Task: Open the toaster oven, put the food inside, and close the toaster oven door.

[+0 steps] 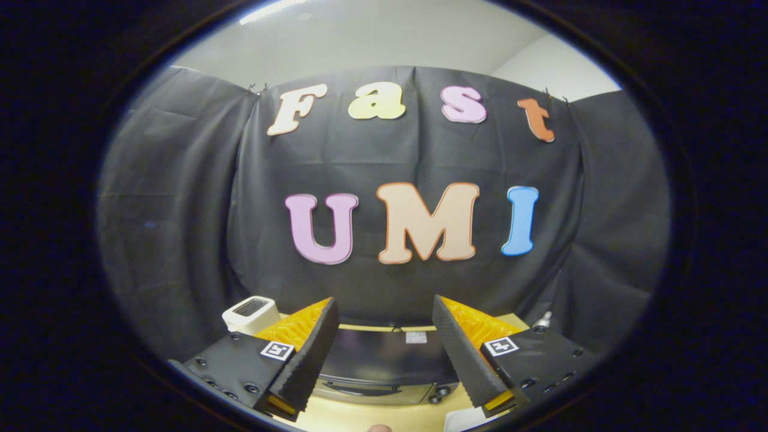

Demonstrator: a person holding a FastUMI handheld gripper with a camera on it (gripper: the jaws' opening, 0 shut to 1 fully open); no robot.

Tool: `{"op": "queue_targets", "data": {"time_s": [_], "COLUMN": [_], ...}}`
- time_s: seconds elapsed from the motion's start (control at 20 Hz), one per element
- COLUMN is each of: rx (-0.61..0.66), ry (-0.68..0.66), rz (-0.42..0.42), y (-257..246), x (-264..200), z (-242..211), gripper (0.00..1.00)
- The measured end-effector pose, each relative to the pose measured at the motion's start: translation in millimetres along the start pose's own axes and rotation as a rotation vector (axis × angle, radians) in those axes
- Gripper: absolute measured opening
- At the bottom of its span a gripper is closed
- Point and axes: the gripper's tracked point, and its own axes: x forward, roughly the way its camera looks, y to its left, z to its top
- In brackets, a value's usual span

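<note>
The toaster oven (384,363) is a dark box with a shiny front and sits on the pale table (360,417), seen from above between my fingers. Its door is closed, and the handle (360,389) runs along the front's lower part with two knobs (441,393) to the right. My gripper (384,354) hangs above it, open, with nothing between the fingers. A small tan rounded bit (379,428) pokes in on the table in front of the oven; I cannot tell what it is.
A small white appliance (251,313) with a dark slot on top stands beyond the left finger. A white object (465,420) lies on the table by the right finger. A small metal piece (543,321) shows behind the right finger. Black cloth walls close the booth.
</note>
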Motion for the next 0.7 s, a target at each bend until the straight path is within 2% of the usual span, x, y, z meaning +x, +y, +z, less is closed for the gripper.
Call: {"op": "queue_targets", "data": {"time_s": [0.25,0.7], "rx": [0.047,0.051], "ry": [-0.099,-0.094], "rz": [-0.040,-0.143], "y": [-21.6,-70.2], "x": [6.9,9.1], "z": [52.9,48.2], "gripper": [0.99,0.99]}}
